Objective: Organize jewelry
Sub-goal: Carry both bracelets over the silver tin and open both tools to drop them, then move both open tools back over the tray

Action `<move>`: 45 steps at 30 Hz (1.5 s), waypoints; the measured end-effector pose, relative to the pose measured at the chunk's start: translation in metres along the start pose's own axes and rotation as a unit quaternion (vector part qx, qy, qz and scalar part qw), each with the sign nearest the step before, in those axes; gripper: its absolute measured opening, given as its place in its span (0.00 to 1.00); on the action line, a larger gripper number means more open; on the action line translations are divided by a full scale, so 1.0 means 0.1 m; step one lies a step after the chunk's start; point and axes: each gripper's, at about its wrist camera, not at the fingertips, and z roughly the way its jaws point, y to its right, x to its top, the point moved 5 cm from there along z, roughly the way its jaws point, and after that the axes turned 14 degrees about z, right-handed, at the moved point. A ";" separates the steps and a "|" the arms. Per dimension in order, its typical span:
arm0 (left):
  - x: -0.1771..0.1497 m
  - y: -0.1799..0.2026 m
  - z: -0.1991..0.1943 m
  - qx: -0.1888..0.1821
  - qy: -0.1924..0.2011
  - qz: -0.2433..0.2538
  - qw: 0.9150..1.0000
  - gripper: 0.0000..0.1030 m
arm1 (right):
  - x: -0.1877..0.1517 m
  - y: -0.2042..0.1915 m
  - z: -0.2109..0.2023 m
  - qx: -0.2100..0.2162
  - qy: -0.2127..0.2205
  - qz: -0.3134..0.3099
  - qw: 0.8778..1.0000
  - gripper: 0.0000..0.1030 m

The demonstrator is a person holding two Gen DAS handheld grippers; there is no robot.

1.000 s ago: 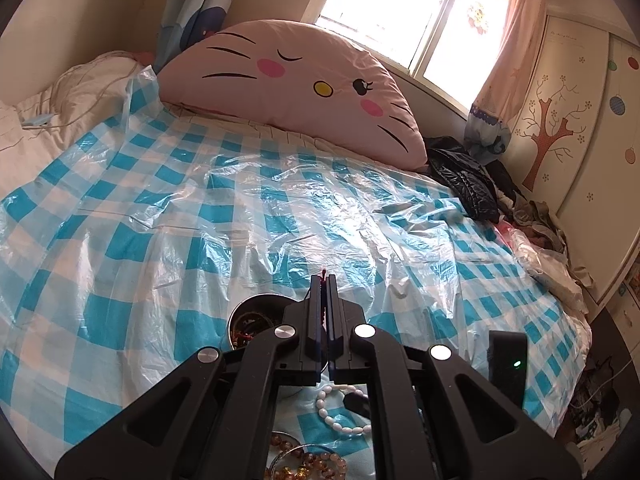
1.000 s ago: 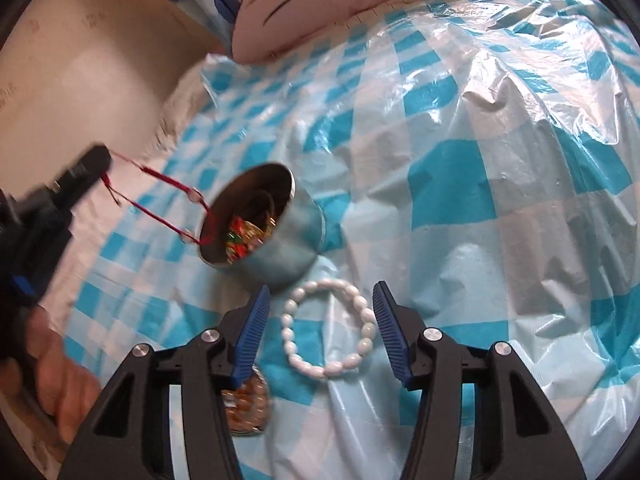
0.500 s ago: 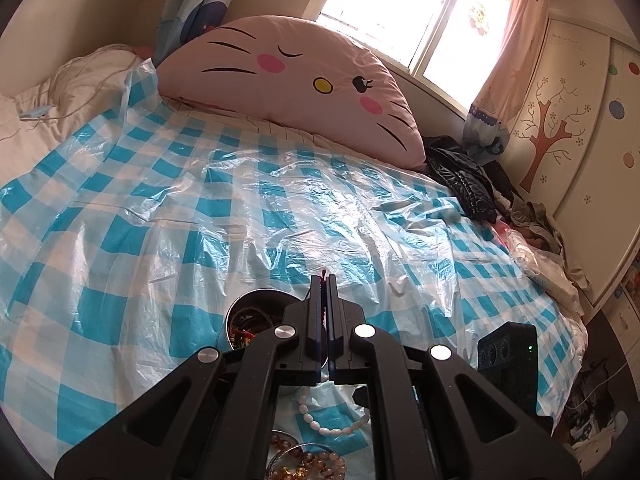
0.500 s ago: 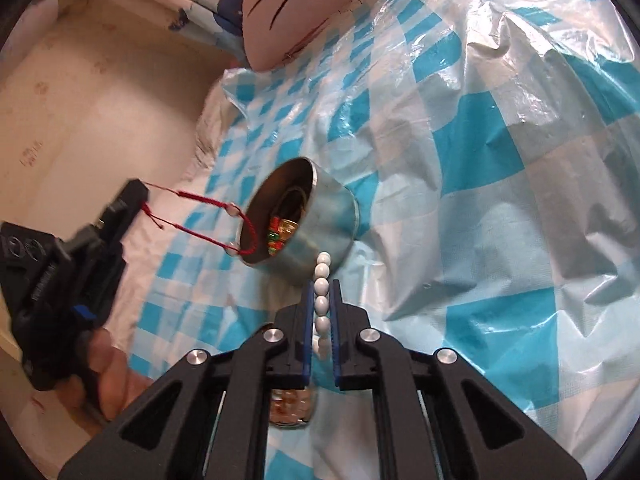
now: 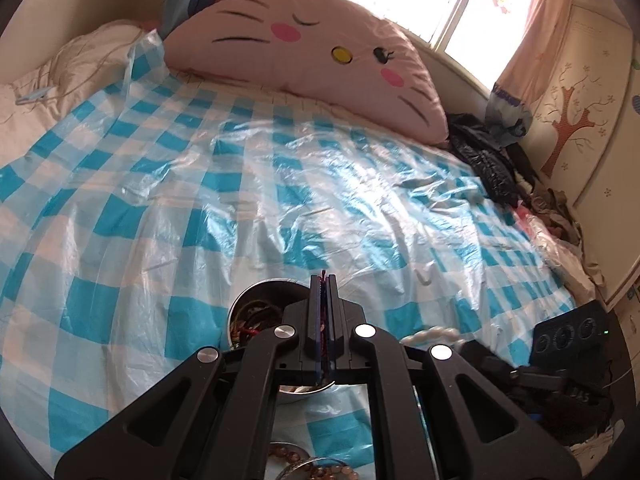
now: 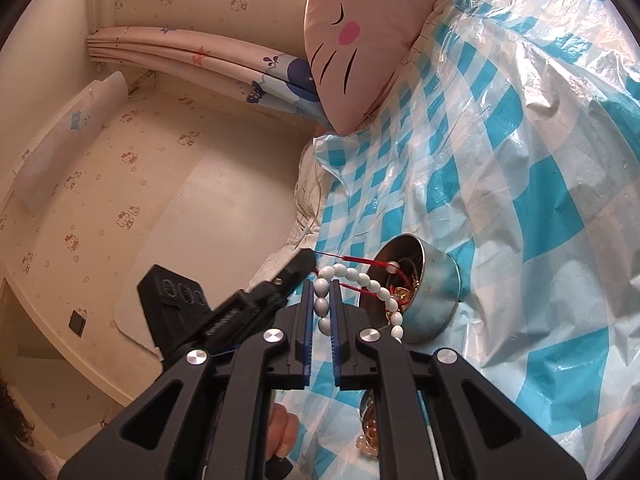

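- Left wrist view: your left tongs (image 5: 323,280) are pinched tight on a red cord (image 5: 322,274), just above the metal tin (image 5: 256,304) of jewelry on the bed's checked plastic sheet (image 5: 280,200). The white bead bracelet (image 5: 430,334) shows blurred to the right.
- Right wrist view: your right tongs (image 6: 322,286) are clamped on the white bead bracelet (image 6: 322,305), its loop hanging toward the tin (image 6: 436,280). The red cord (image 6: 352,260) runs taut from the left tongs (image 6: 308,258) into the tin.

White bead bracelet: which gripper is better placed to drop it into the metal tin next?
Right. The right gripper already clamps the white bead bracelet beside the metal tin; the left gripper is shut on the red cord.
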 end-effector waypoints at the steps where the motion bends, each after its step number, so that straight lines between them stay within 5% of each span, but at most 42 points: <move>1: -0.04 -0.05 0.03 0.012 -0.008 -0.005 1.000 0.03 | 0.01 -0.01 0.02 0.008 -0.001 0.005 1.000 0.08; 7: -0.13 -0.29 -0.11 0.053 -0.009 -0.015 0.998 0.09 | 0.11 -0.10 0.20 0.023 -0.004 0.007 1.000 0.08; 11: -0.17 -0.48 -0.23 0.066 0.000 -0.036 0.997 0.34 | 0.19 -0.16 0.39 0.041 -0.013 0.012 0.999 0.08; 13: -0.21 -0.61 -0.28 0.075 0.006 -0.057 0.996 0.34 | 0.20 -0.14 0.53 0.052 -0.026 0.024 0.998 0.08; 16: -0.26 -0.81 -0.33 0.082 0.013 -0.099 0.992 0.35 | 0.19 0.01 0.79 -0.044 -0.039 -0.005 0.998 0.18; 17: -0.27 -0.86 -0.34 0.082 0.015 -0.110 0.990 0.35 | 0.17 0.07 0.85 -0.071 -0.043 -0.014 0.996 0.30; 22: -0.31 -0.84 -0.33 0.089 0.009 -0.100 0.991 0.41 | 0.17 0.14 0.80 -0.096 -0.030 -0.025 0.995 0.37; 27: -0.43 -0.62 -0.41 0.129 -0.005 -0.032 0.991 0.59 | 0.19 0.22 0.60 -0.132 0.004 -0.031 0.991 0.44; 30: -0.54 -0.49 -0.52 0.149 -0.015 0.004 0.989 0.73 | 0.12 0.10 0.47 -0.186 0.035 -0.086 0.978 0.59; 37: -0.83 -0.24 -0.89 0.187 -0.032 0.085 0.978 0.89 | -0.25 -0.24 0.19 -0.294 0.104 -0.225 0.923 0.89; 41: -1.00 -0.17 -1.05 0.185 -0.048 0.095 0.977 0.93 | -0.47 -0.29 -0.12 -0.321 0.135 -0.242 0.906 0.93; 45: -1.09 -0.12 -1.13 0.182 -0.047 0.089 0.978 0.93 | -0.58 -0.31 -0.49 -0.327 0.182 -0.218 0.901 0.93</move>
